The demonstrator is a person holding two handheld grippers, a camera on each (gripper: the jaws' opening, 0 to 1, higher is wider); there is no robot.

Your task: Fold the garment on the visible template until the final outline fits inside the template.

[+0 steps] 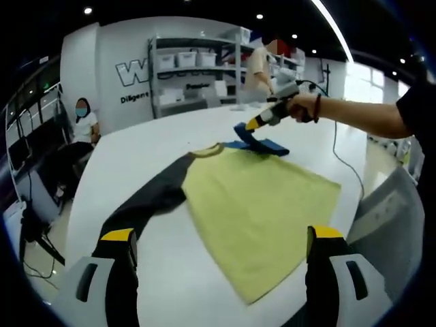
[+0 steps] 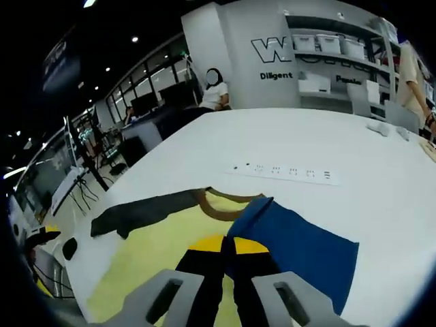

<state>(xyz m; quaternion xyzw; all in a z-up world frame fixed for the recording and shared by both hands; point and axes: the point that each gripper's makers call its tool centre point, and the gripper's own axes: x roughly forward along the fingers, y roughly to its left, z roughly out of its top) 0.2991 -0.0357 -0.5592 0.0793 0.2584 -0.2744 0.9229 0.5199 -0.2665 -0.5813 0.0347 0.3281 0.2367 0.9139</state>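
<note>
"Diligent" on white wall (image 2: 272, 48), large "W" above

Left gripper view. Left gripper (image 1: 221, 246), jaws apart, above a white table (image 1: 170, 129). Yellow shirt (image 1: 262, 204) lies flat, dark sleeve (image 1: 146, 201) extended. Right gripper (image 1: 253, 125) pinches the blue sleeve (image 1: 262, 144), lifting it.

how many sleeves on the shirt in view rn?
2. The dark grey sleeve lies flat, stretched out from the yellow fabric shirt on the white table. The blue sleeve is pinched in the right claw, lifted off it.
</note>
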